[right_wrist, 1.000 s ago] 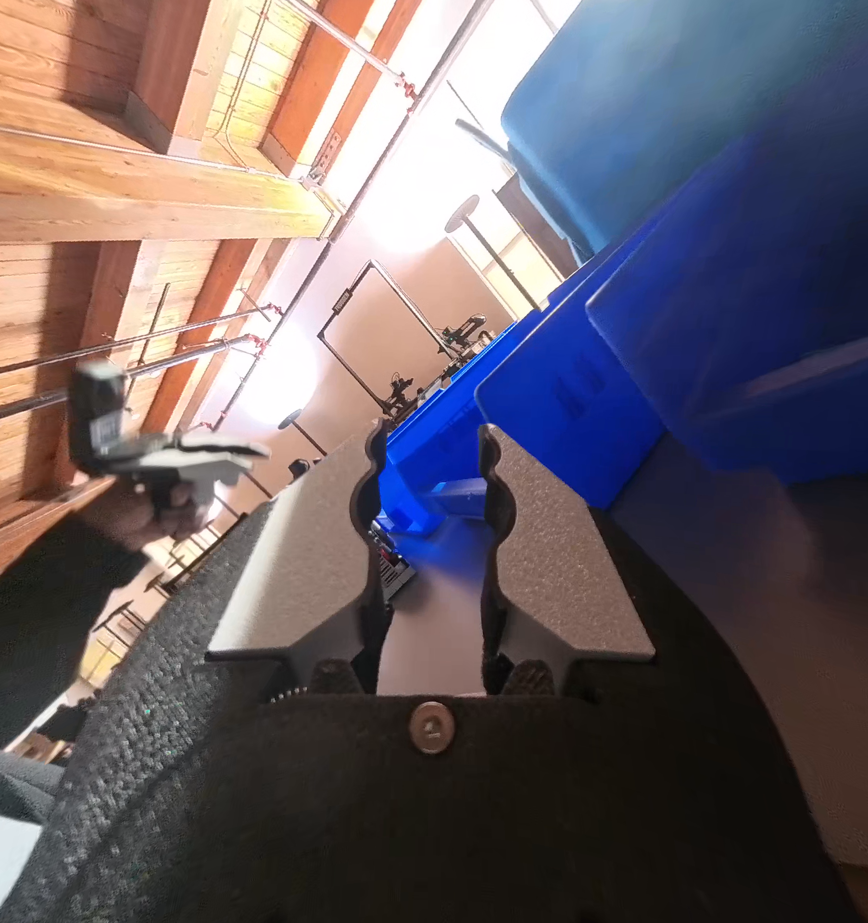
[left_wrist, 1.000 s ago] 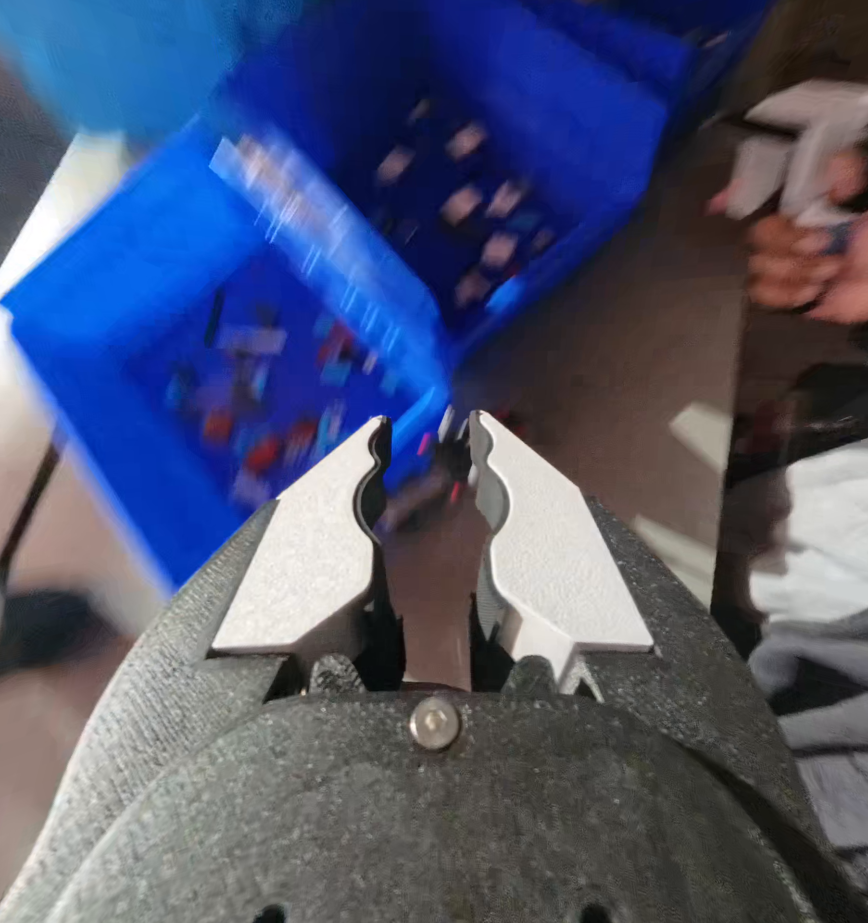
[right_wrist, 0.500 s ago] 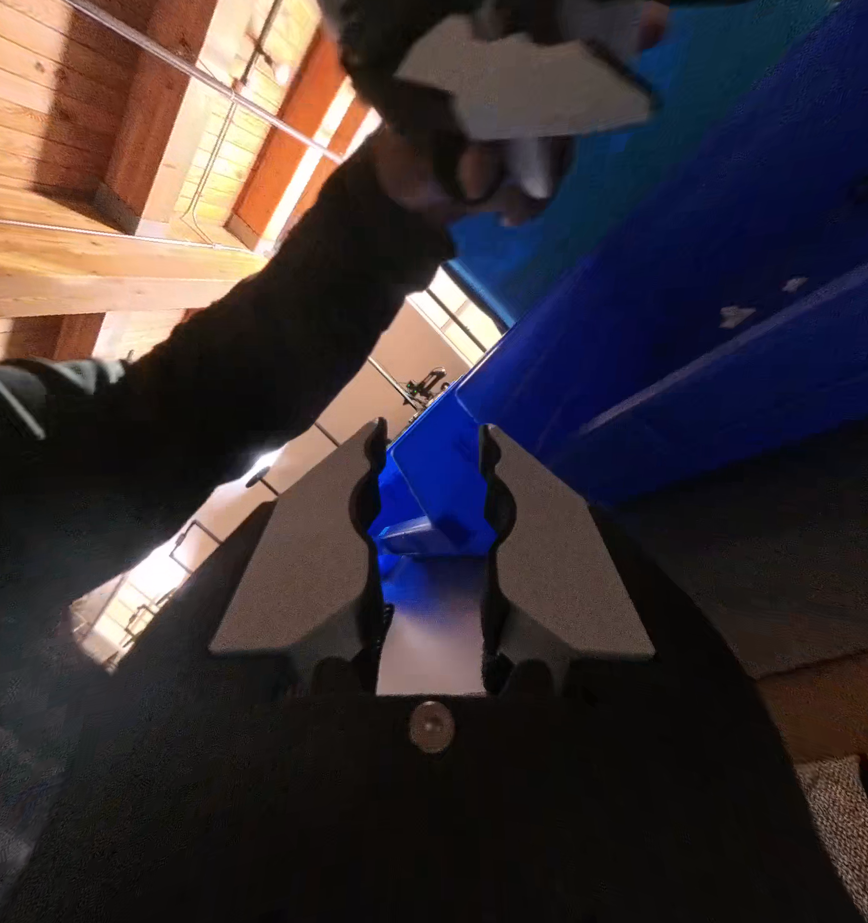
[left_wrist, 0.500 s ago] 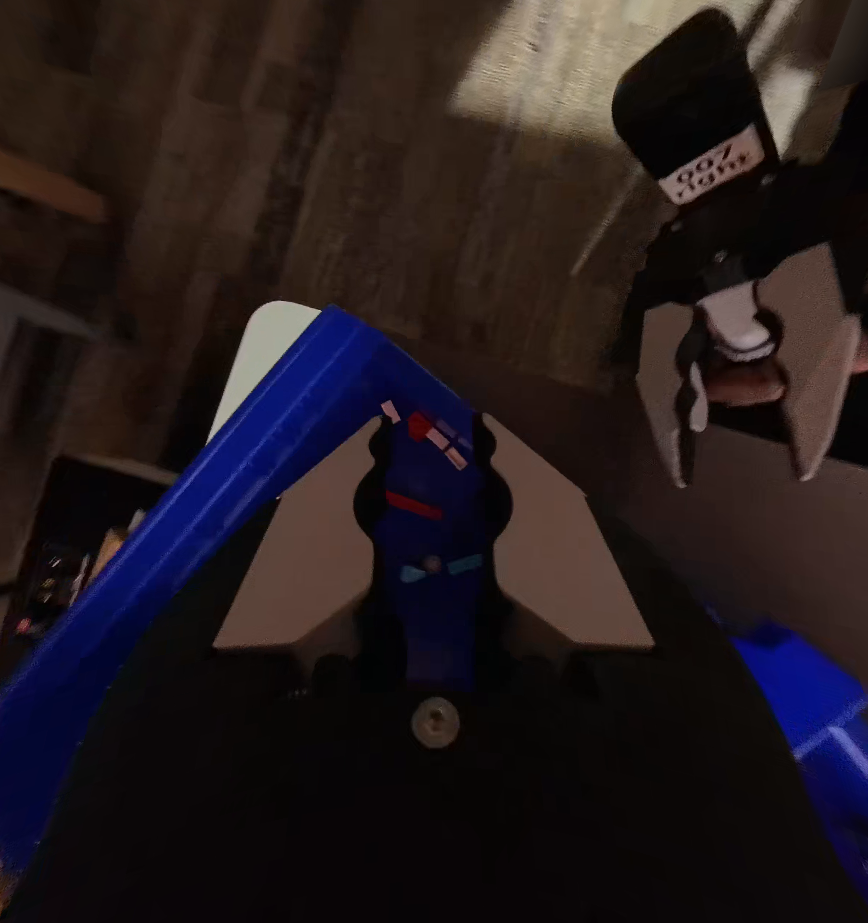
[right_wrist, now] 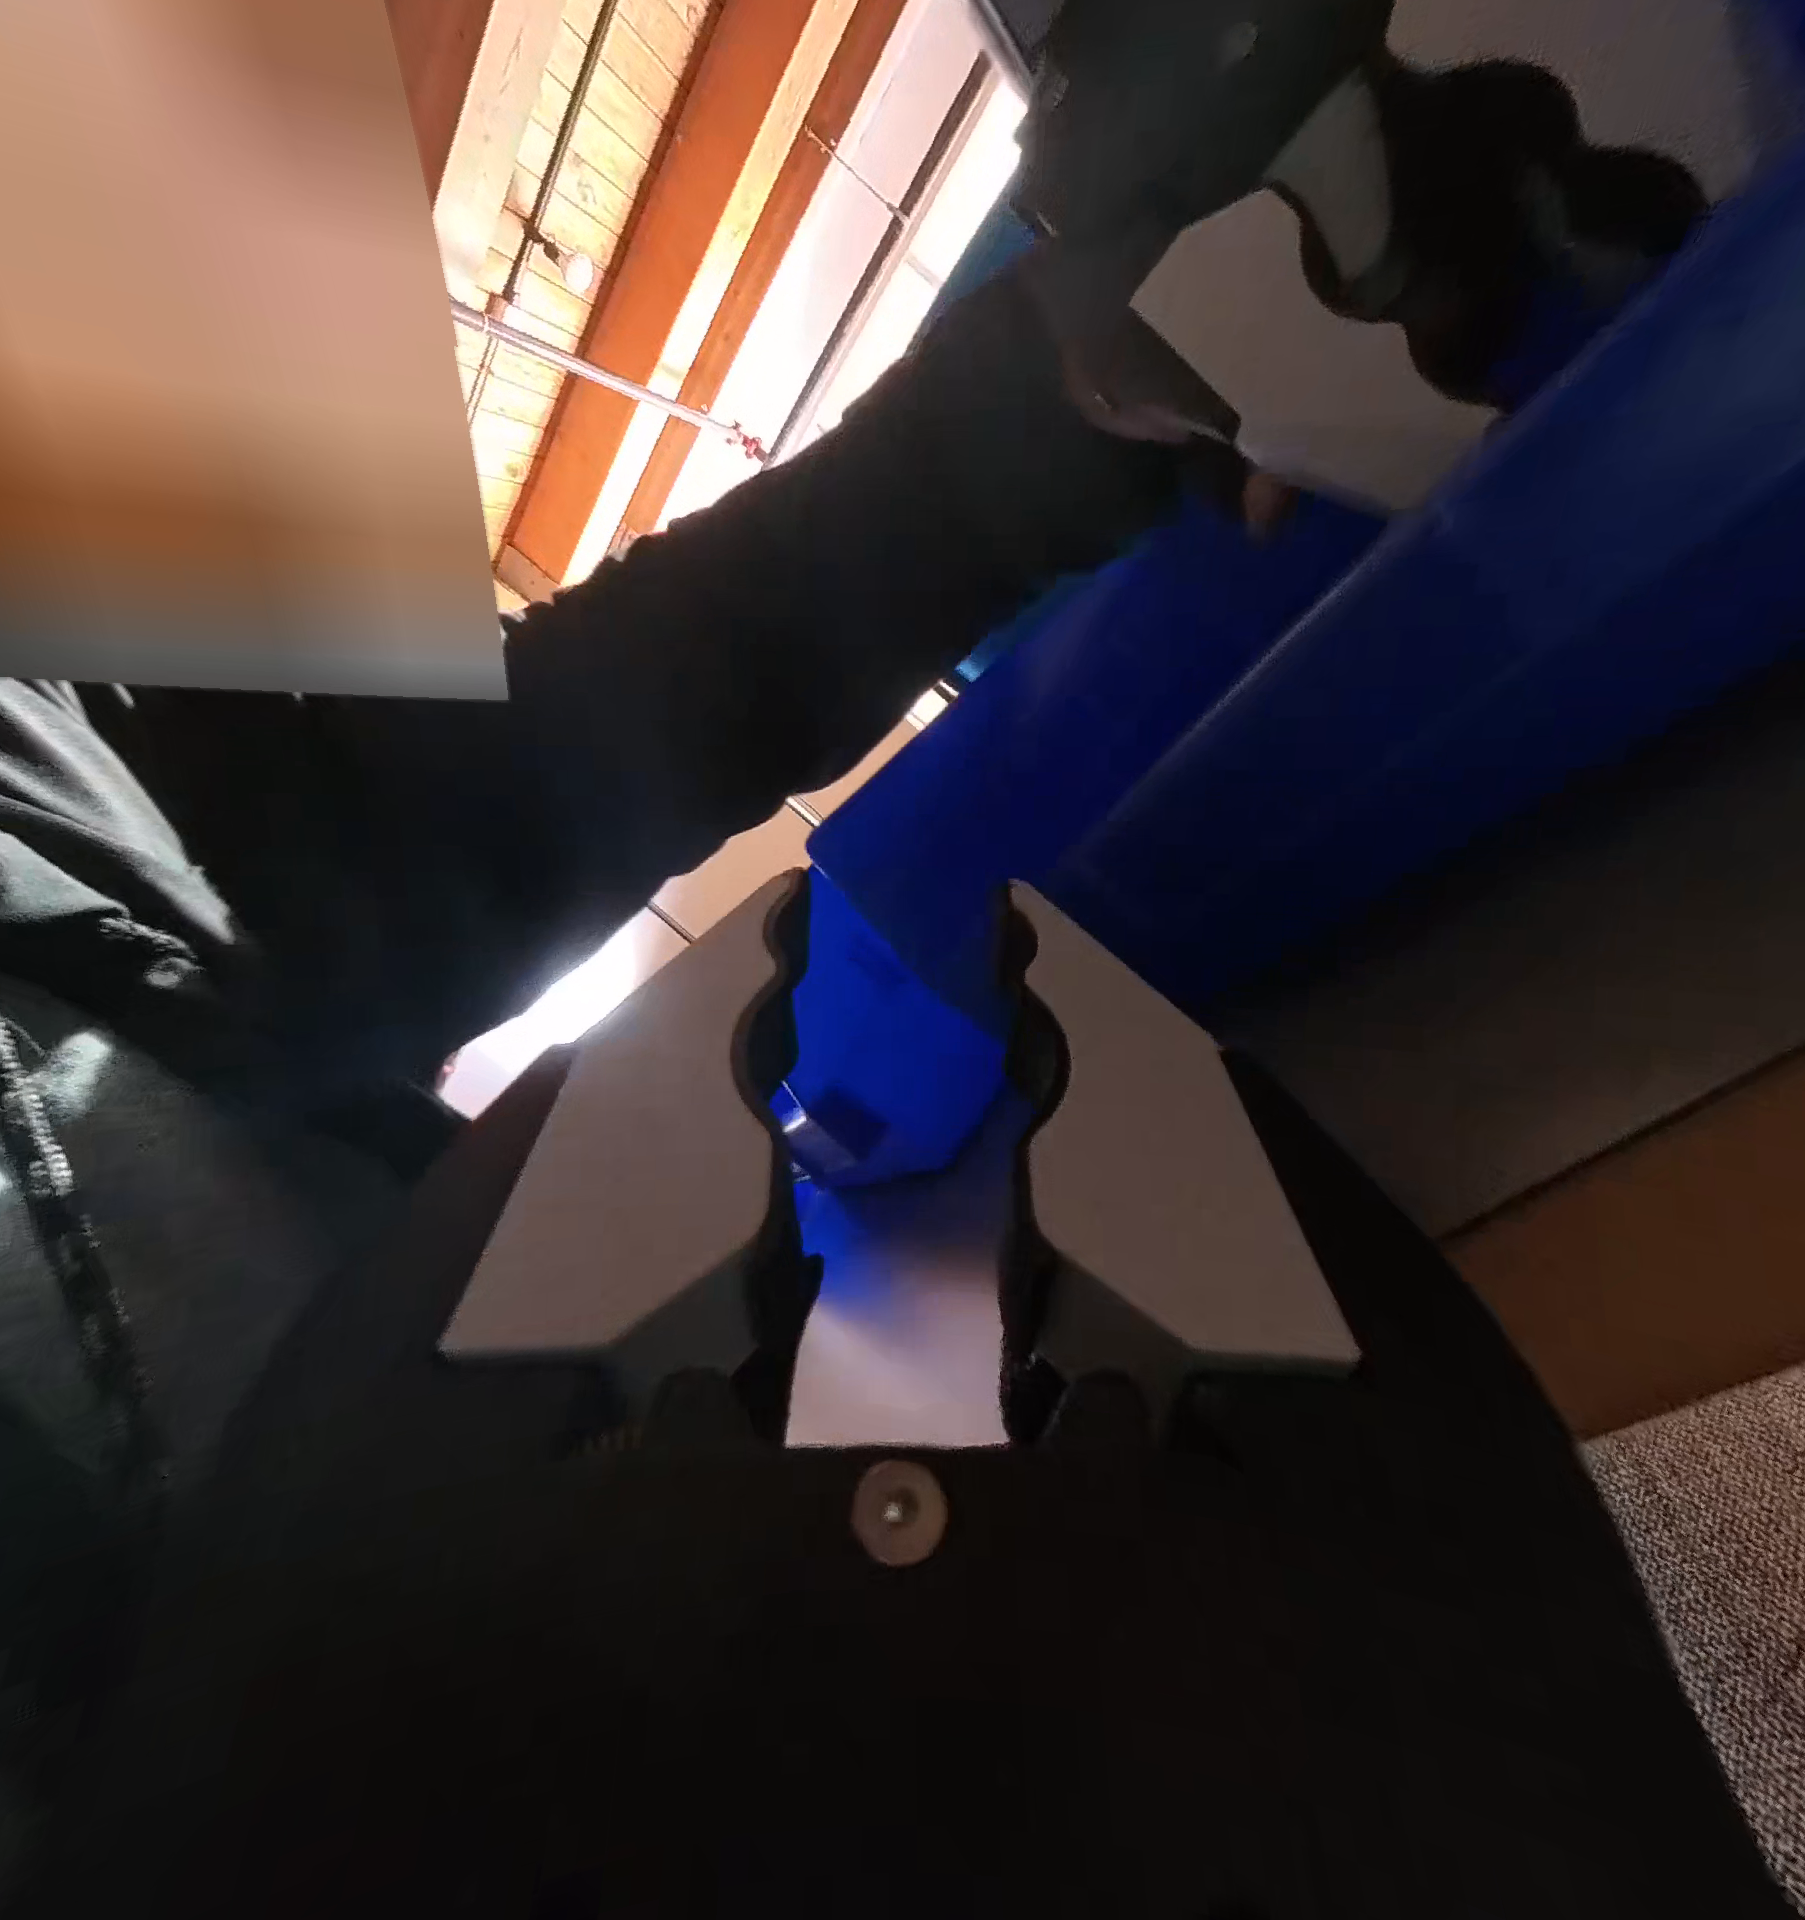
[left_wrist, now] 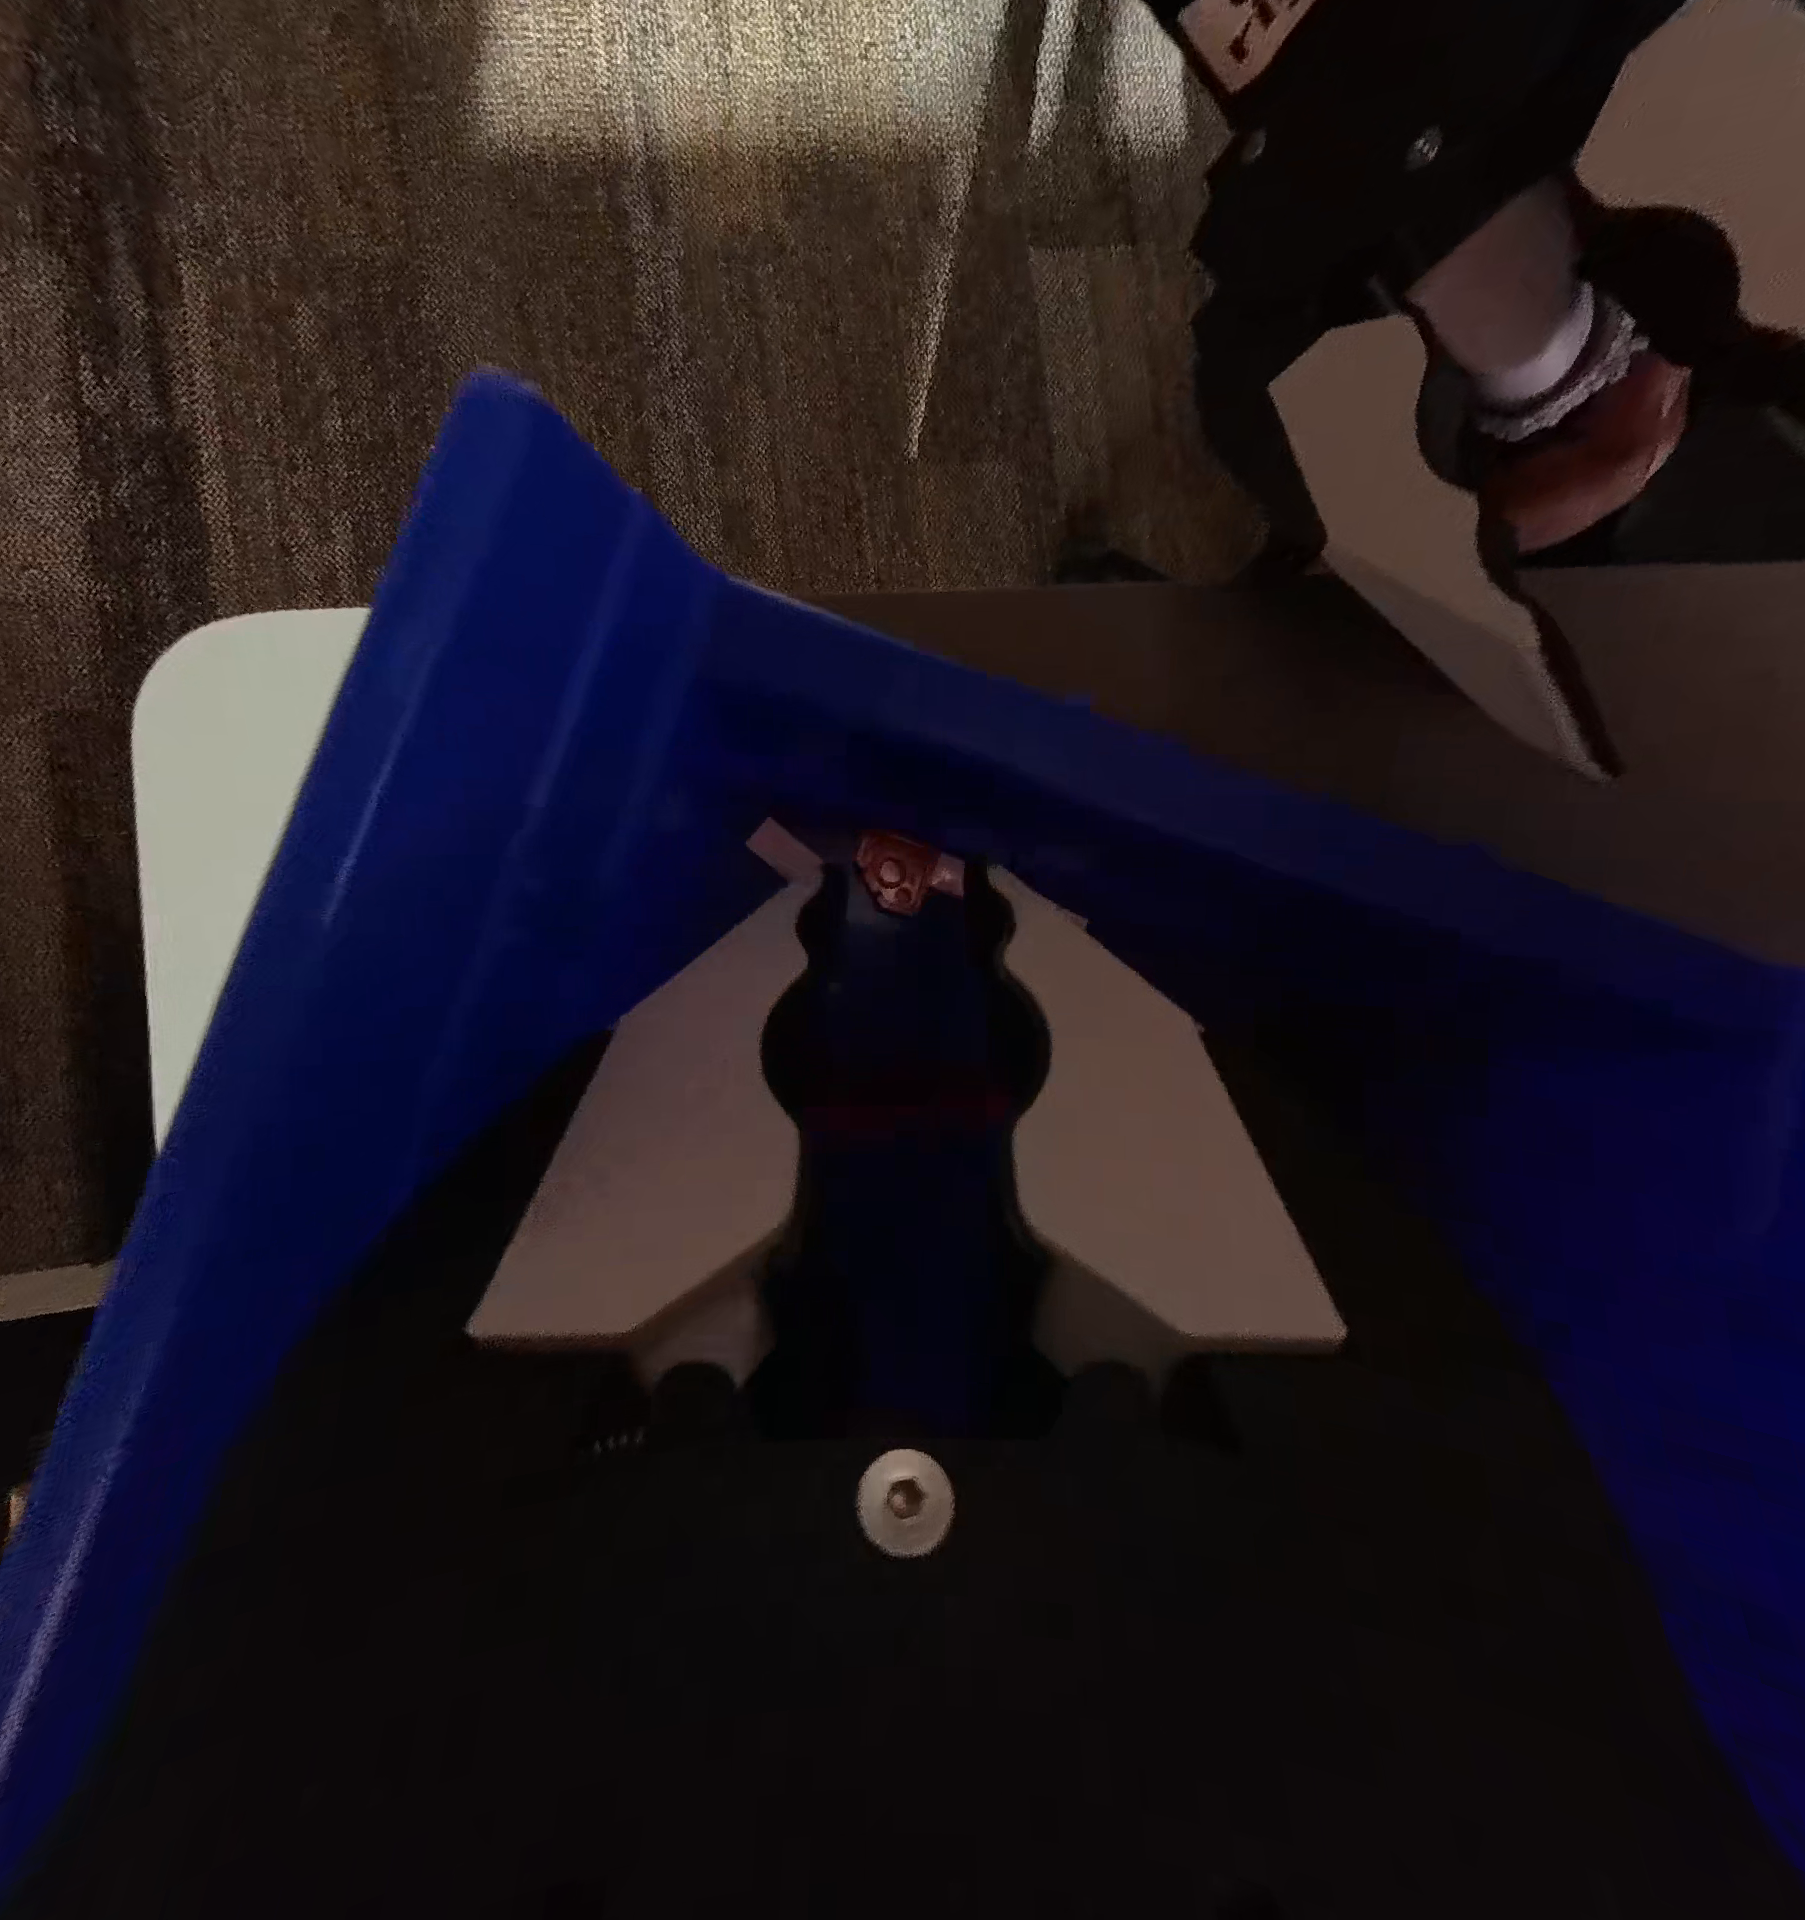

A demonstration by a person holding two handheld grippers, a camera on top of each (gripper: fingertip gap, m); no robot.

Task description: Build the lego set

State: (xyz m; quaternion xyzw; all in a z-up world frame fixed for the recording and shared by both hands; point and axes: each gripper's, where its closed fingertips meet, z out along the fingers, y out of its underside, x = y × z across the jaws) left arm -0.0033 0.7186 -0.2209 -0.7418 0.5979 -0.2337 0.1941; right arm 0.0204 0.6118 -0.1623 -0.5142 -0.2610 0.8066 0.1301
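You see a small red lego piece (left_wrist: 896, 883) with round holes, deep in the blue bin's (left_wrist: 482, 935) corner

Left tongs (left_wrist: 903, 883) point steeply downward, parted; right tongs (right_wrist: 903, 904) tilt upward, parted.

Left view dim, shadowed, soft blur, right view backlit w/ window glare, edges warped

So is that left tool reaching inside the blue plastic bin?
Yes, the left gripper has its fingers below the blue plastic bin's rim, near a small reddish brick.
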